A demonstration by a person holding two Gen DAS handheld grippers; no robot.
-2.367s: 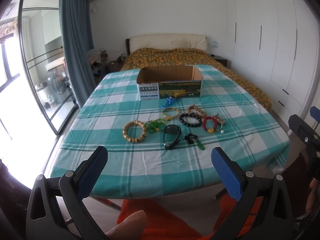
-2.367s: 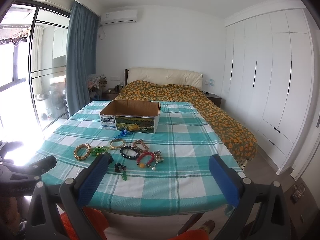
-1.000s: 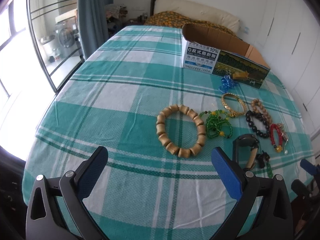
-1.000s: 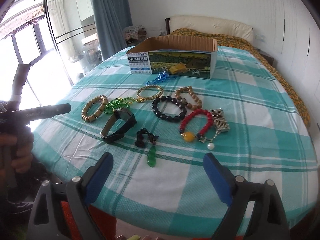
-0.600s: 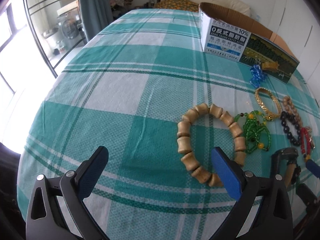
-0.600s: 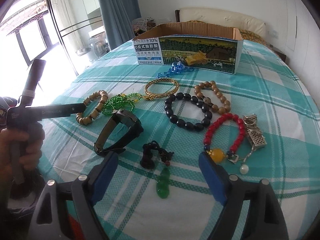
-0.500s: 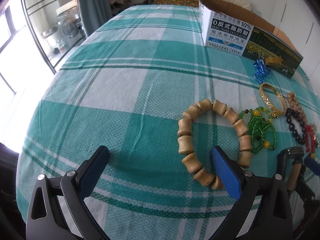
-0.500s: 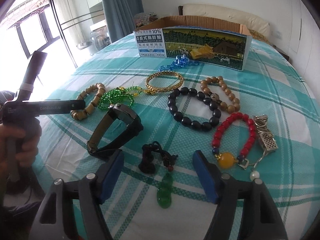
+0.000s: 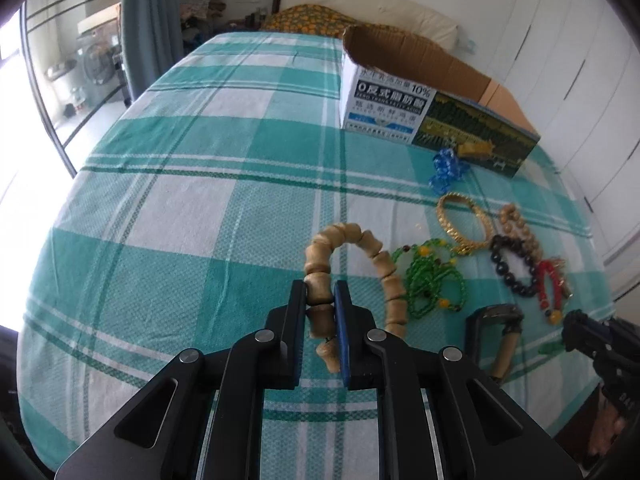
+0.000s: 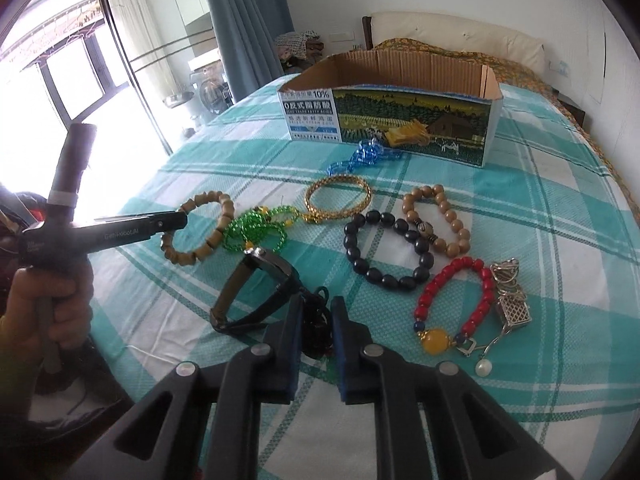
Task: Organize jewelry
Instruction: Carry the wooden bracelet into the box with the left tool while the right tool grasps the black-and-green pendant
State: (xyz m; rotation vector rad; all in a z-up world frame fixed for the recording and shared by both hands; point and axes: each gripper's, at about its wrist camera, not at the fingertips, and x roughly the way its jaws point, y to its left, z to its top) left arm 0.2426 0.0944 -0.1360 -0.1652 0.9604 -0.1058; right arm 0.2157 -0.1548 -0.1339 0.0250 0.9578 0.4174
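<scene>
Left tool (image 9: 321,303) is clamped on the near side of the wooden bead bracelet (image 9: 378,258), which lies on the checked worktop (image 9: 180,208) just beside the green bead strand (image 9: 434,280). Right tool (image 10: 316,312) has its pads closed on the black cord pendant (image 10: 316,330), next to the black watch (image 10: 256,292), with the black bead bracelet (image 10: 386,250) and red bead bracelet (image 10: 452,294) lying to its right. Farther back the open cardboard box (image 10: 392,120) stands on the worktop, a blue chain (image 10: 360,158) just in front of it.
</scene>
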